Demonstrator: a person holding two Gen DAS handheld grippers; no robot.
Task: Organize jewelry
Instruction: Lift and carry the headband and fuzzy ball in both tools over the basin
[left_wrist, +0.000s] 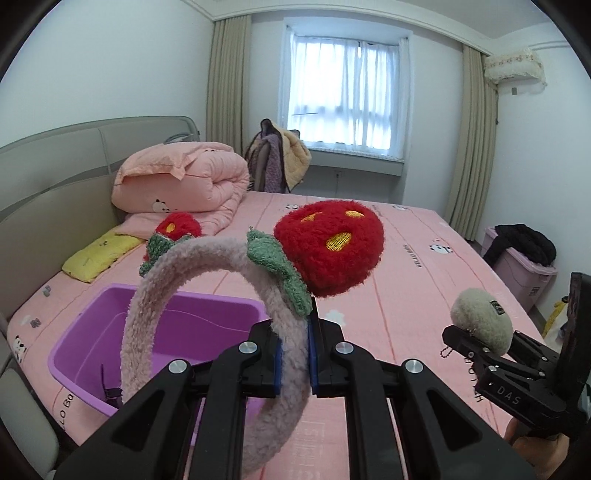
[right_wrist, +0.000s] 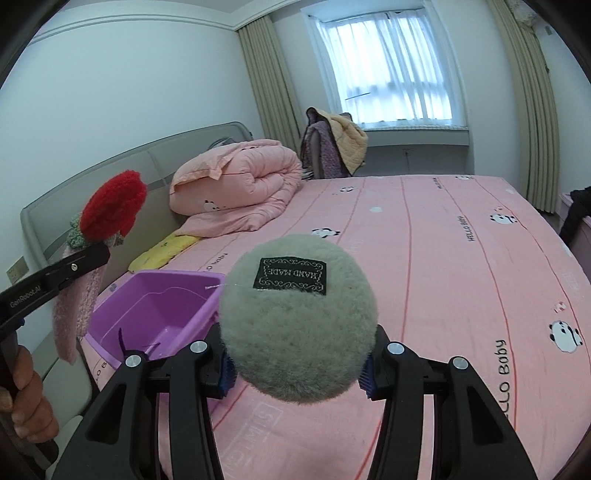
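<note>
My left gripper (left_wrist: 294, 354) is shut on a fluffy pink headband (left_wrist: 147, 295) with two red plush strawberries (left_wrist: 332, 247), held above the bed. The headband also shows at the left of the right wrist view (right_wrist: 110, 210). My right gripper (right_wrist: 297, 365) is shut on a grey-green plush pom-pom (right_wrist: 299, 325) with a black "HAND MADE" label; it also shows in the left wrist view (left_wrist: 480, 319), with a small ball chain hanging from it. A purple plastic bin (left_wrist: 207, 314) lies on the bed, below and left of both grippers; it also shows in the right wrist view (right_wrist: 155, 314).
The pink bed sheet (right_wrist: 443, 277) spreads ahead. A folded pink duvet (left_wrist: 184, 181) and a yellow pillow (left_wrist: 99, 254) lie near the headboard. A chair with clothes (left_wrist: 277, 158) stands by the window. A lilac storage box with dark clothes (left_wrist: 517, 266) stands right of the bed.
</note>
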